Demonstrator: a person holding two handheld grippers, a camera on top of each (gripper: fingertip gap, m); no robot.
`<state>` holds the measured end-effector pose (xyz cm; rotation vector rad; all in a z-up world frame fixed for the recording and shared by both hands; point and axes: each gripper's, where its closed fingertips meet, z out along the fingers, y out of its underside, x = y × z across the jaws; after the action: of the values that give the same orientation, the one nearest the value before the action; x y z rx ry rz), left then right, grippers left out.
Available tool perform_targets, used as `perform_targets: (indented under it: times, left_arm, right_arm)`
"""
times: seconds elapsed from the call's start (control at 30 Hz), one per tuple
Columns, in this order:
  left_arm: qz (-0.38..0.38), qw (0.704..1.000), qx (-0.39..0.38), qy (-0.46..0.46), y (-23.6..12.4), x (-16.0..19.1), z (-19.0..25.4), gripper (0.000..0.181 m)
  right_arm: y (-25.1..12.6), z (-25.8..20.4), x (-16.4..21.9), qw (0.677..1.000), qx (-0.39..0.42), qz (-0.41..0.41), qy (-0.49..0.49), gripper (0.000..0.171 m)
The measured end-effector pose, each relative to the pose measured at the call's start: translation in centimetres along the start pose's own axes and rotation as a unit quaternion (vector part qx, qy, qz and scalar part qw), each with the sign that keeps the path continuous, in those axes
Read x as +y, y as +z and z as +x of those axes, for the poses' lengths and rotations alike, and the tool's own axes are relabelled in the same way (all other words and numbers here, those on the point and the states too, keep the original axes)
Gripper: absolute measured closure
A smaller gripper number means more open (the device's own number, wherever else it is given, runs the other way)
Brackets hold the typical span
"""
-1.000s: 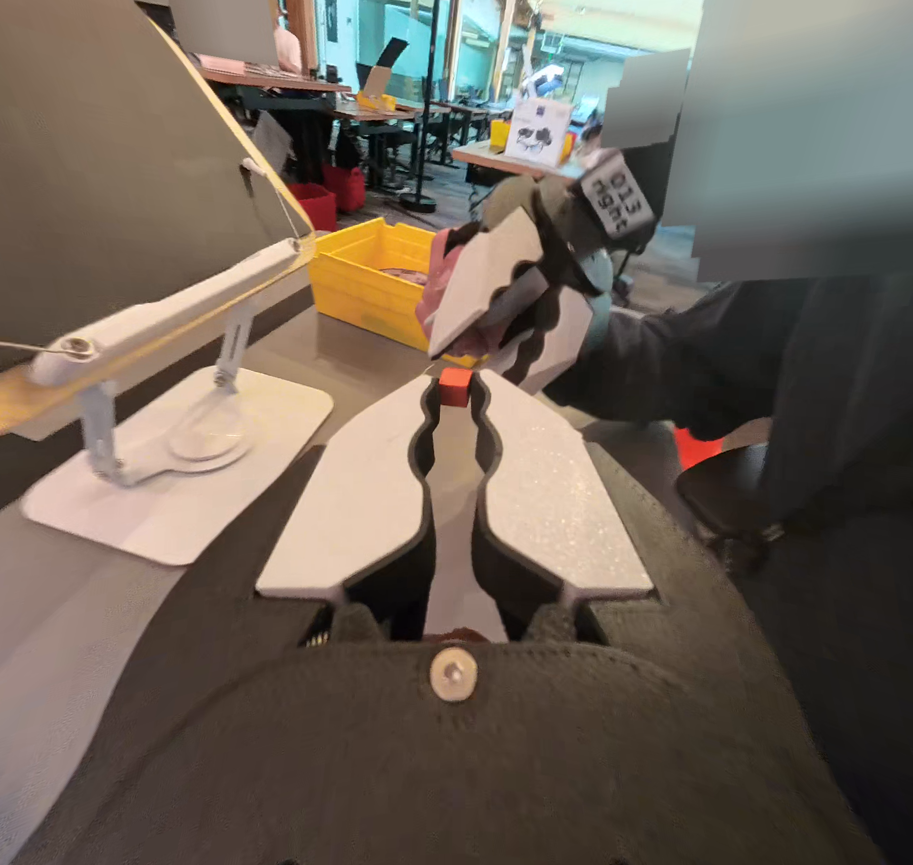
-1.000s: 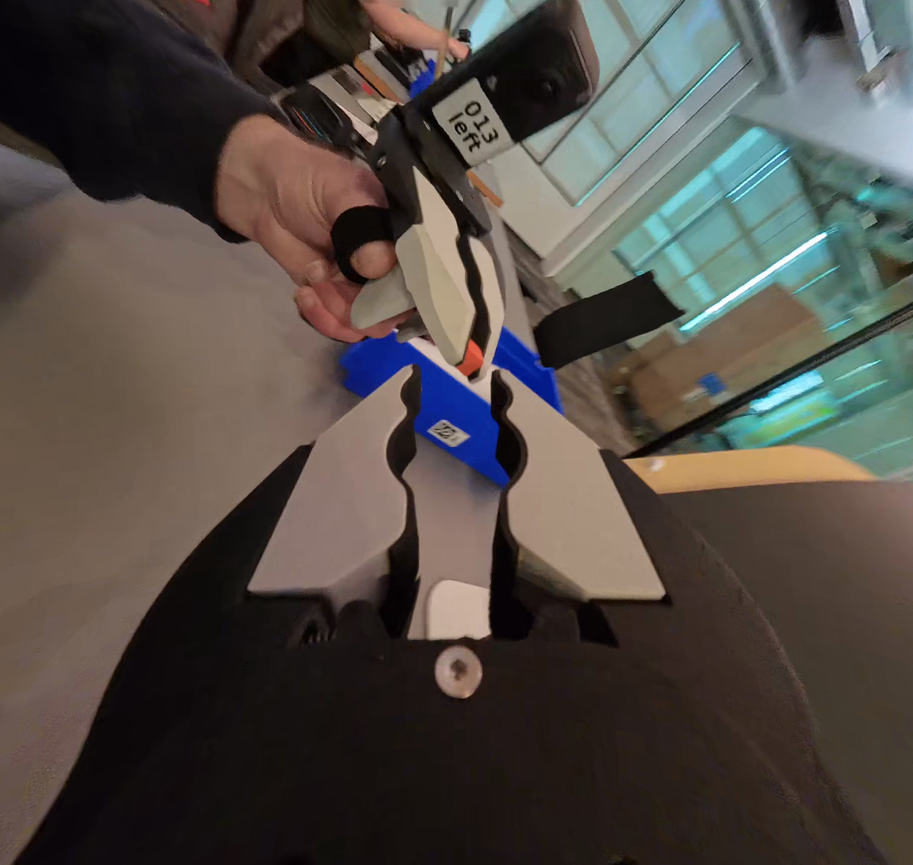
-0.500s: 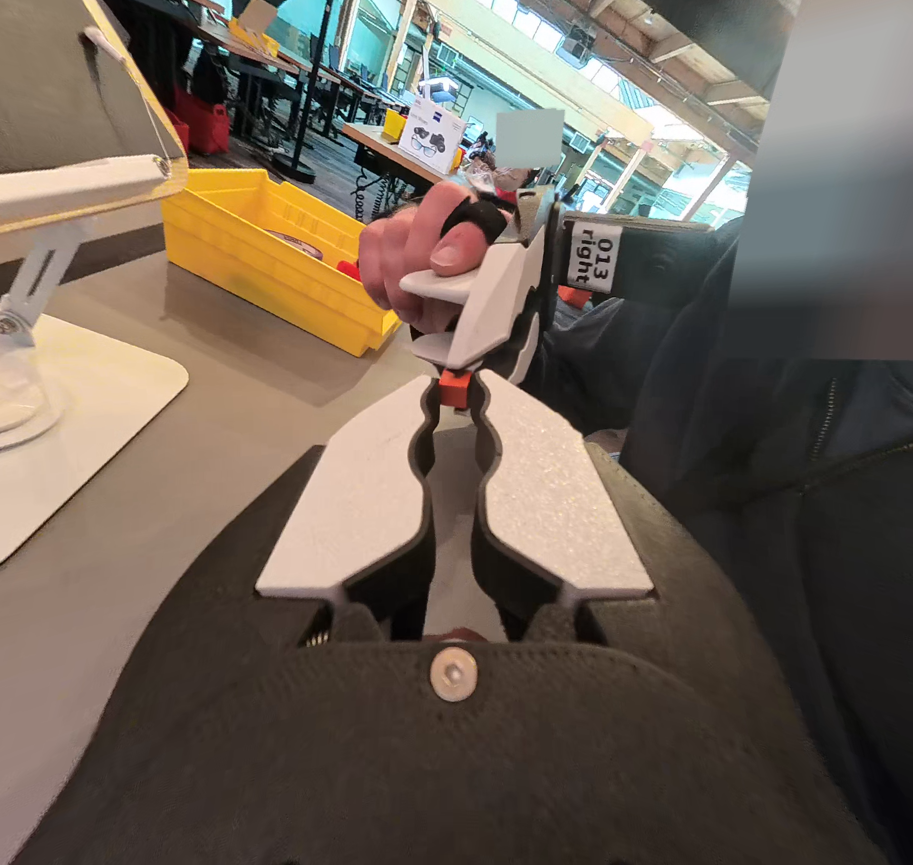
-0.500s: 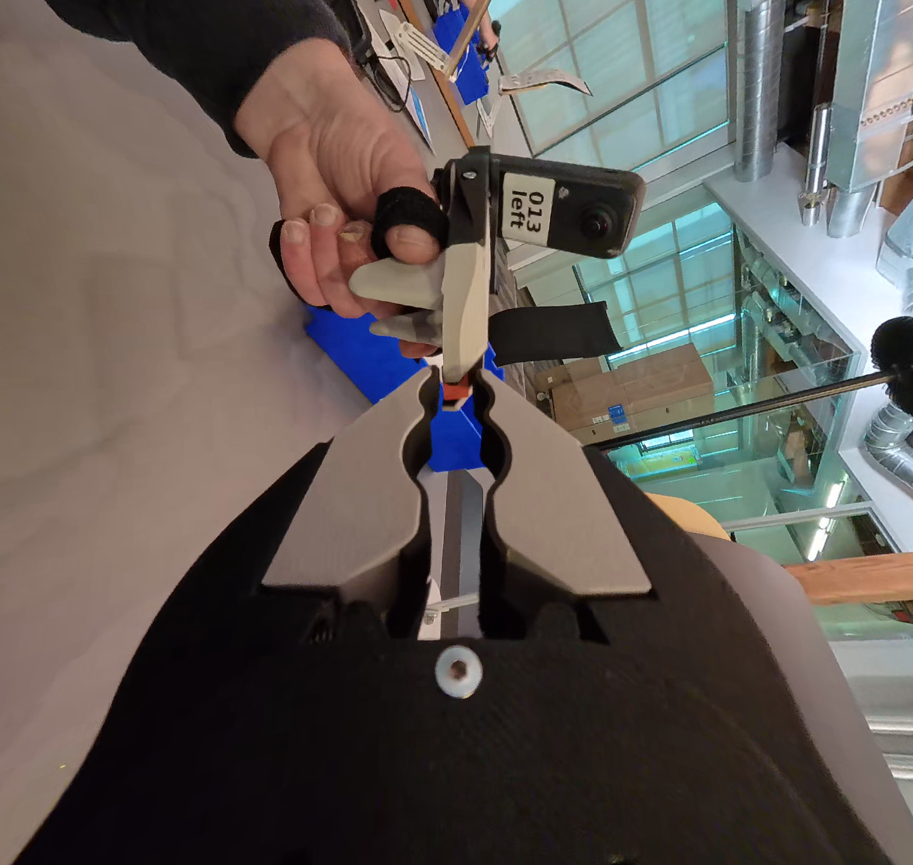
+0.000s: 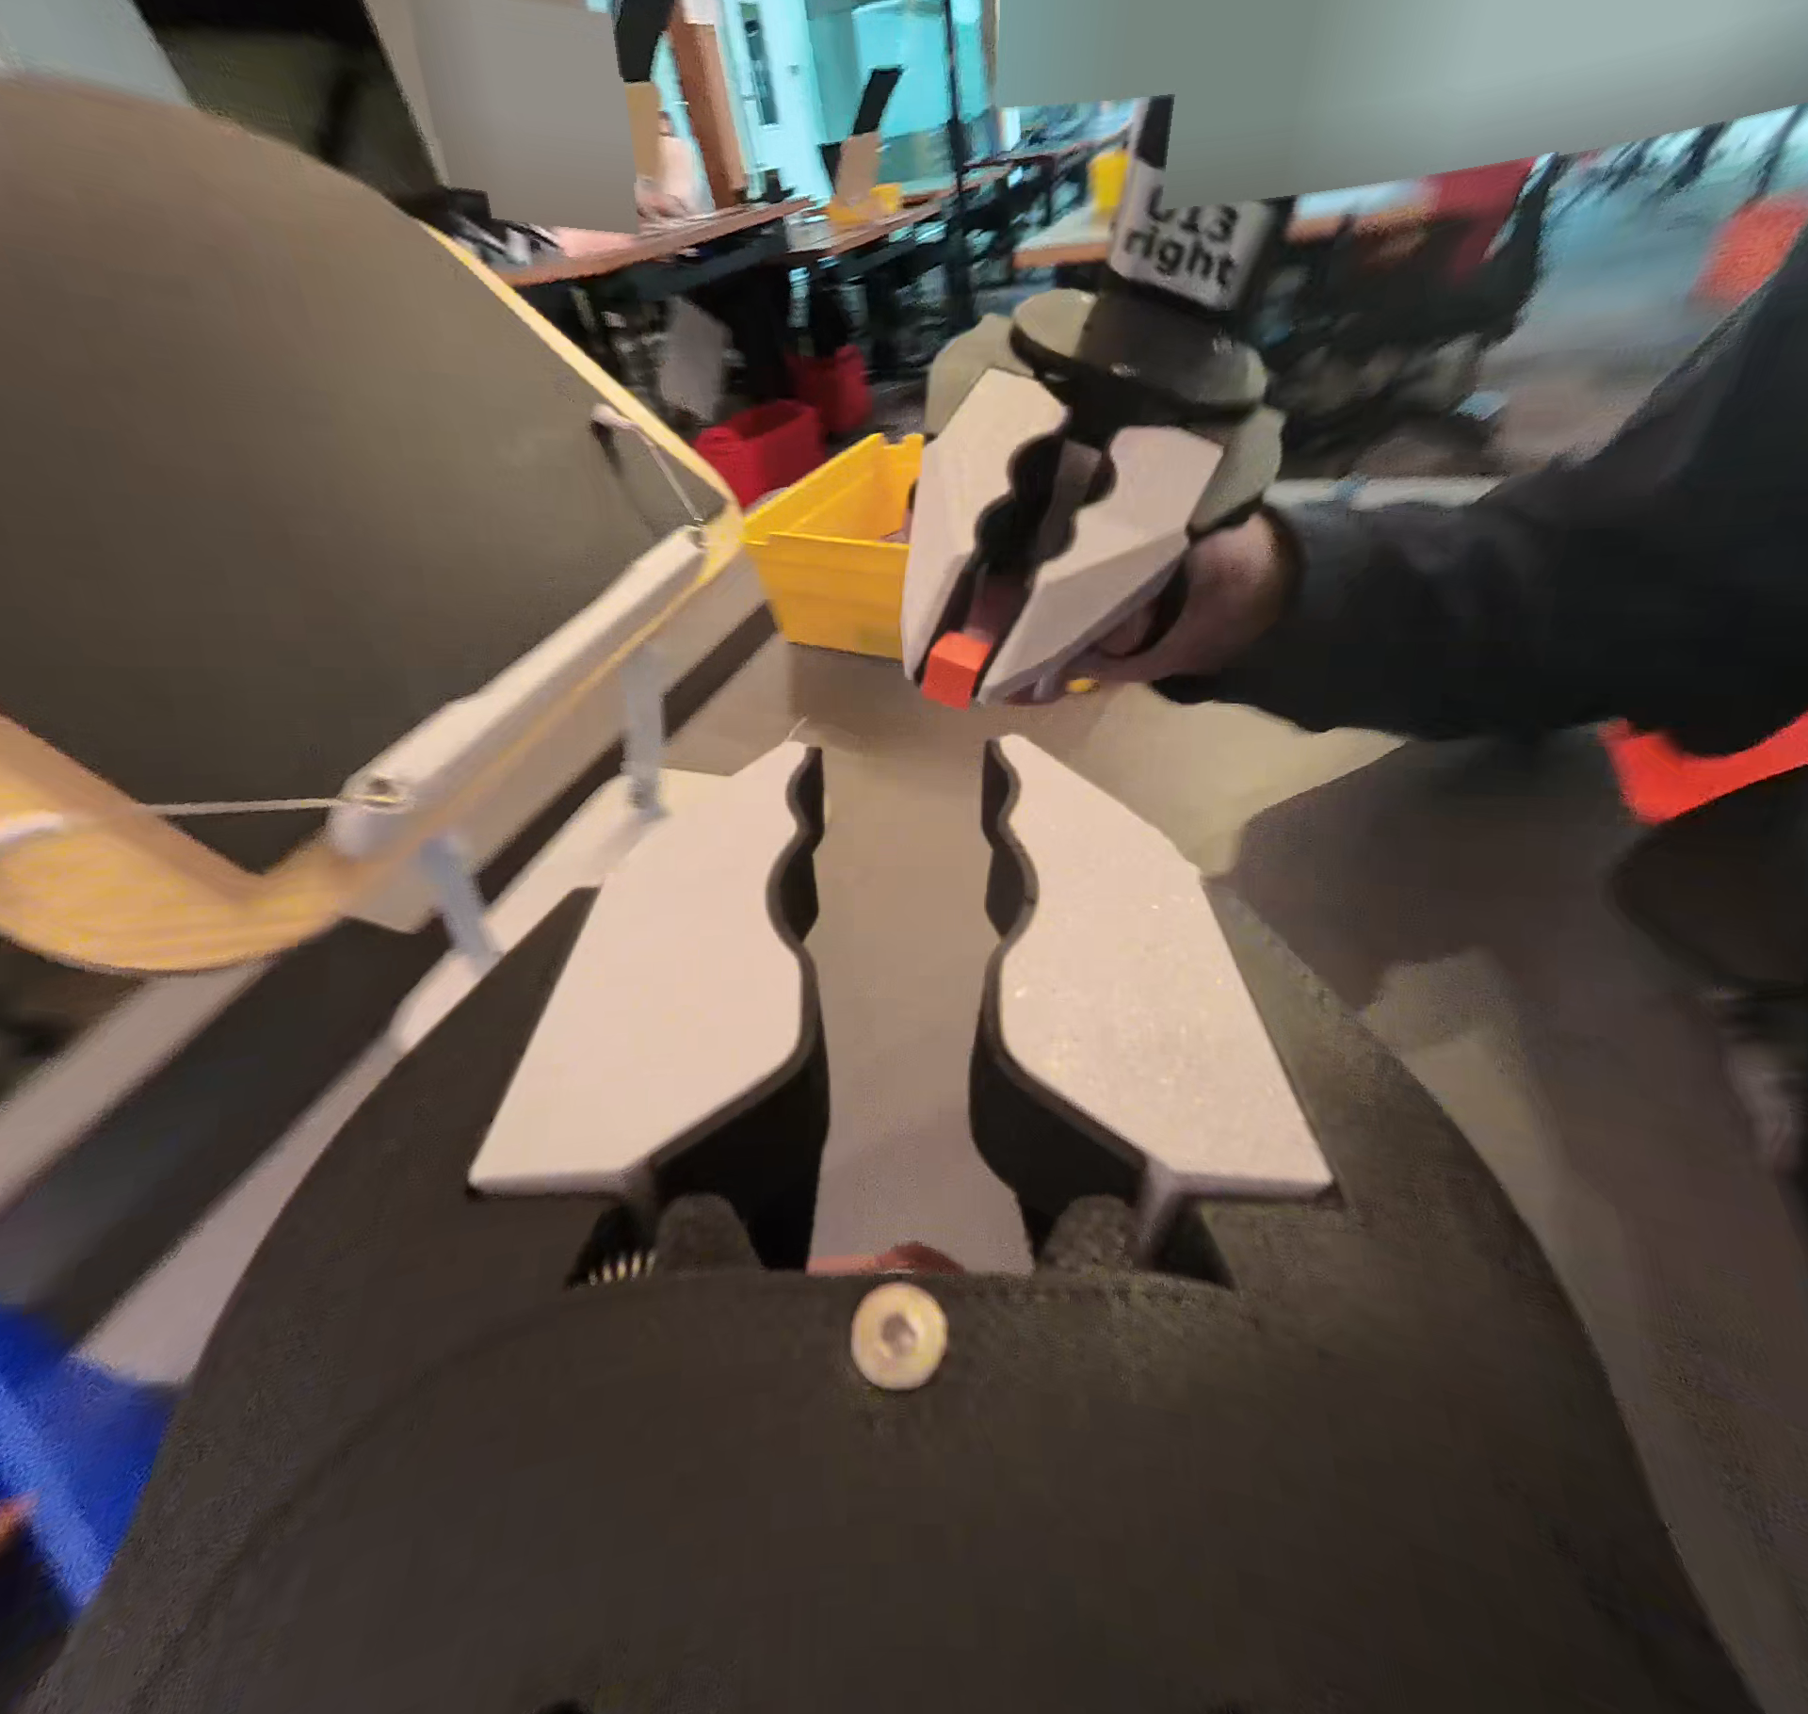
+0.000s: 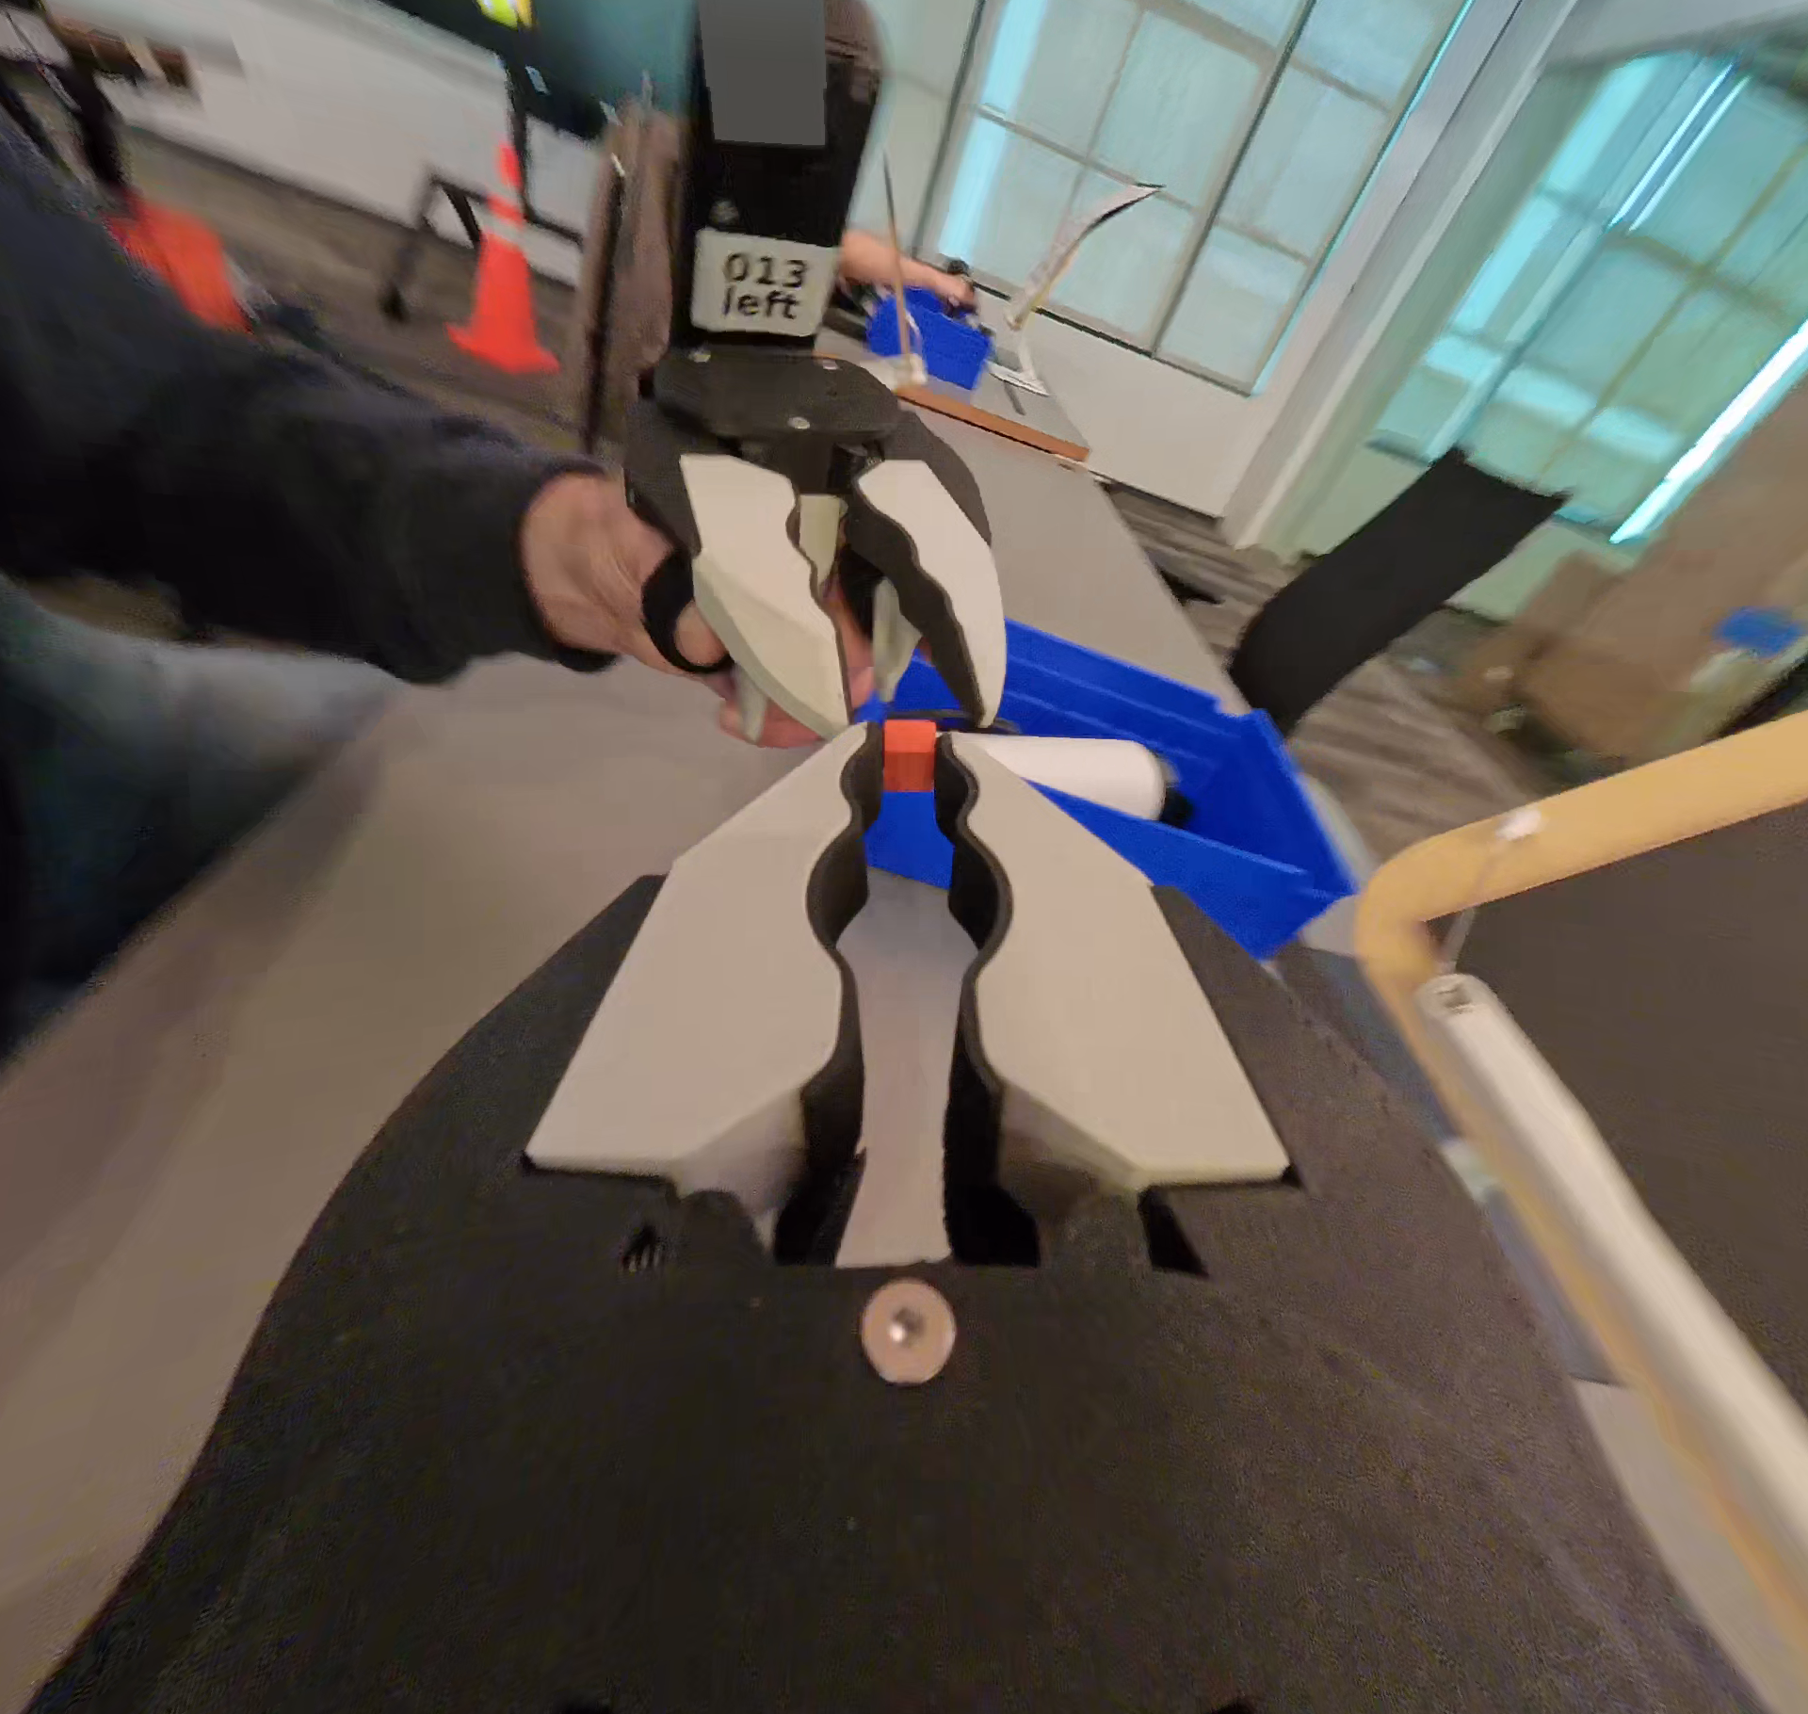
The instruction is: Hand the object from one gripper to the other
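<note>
orange and hard-edged, the small block sat pinched at the very tips of the right gripper. the left gripper stood wide and empty just beside the block, jaws apart. with so shallow a bite, i judged a jolt could twist the smooth cube loose onto the grey table below it. beyond the block lay a glossy blue bin; a yellow bin sat behind.
</note>
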<state>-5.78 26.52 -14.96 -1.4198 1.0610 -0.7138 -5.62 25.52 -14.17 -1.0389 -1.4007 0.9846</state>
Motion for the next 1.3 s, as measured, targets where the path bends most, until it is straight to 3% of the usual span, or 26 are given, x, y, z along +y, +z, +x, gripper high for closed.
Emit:
perform_targets:
  times: [0.23, 0.47, 0.93, 1.03, 1.13, 1.3]
  left_arm:
    - [-0.06, 0.957, -0.114, 0.261, 0.5, -0.5, 0.2, 0.154]
    - [-0.097, 0.906, -0.148, 0.384, 1.9, 0.0, 0.9, 0.162]
    - [-0.113, 0.897, -0.144, 0.403, 2.1, 0.5, 1.3, 0.171]
    - [-0.109, 0.9, -0.151, 0.395, 2.0, 0.3, 1.1, 0.171]
    - [-0.096, 0.91, -0.161, 0.369, 1.7, -0.1, 0.7, 0.171]
    - [-0.025, 0.959, -0.137, 0.247, 1.5, -0.9, 1.0, 0.171]
  right_arm:
    - [-0.4, 0.2, 0.0, 0.962, -0.092, 0.079, 0.244, 0.164]
    - [-0.2, -0.5, 0.7, 0.939, -0.133, 0.081, 0.307, 0.164]
    - [-0.2, -0.7, 1.1, 0.926, -0.151, 0.075, 0.338, 0.164]
    - [-0.2, -0.2, 1.3, 0.93, -0.135, 0.075, 0.333, 0.157]
    - [-0.4, 0.6, 1.4, 0.945, -0.094, 0.067, 0.305, 0.148]
    - [-0.7, 0.8, 0.4, 0.982, -0.019, 0.033, 0.185, 0.145]
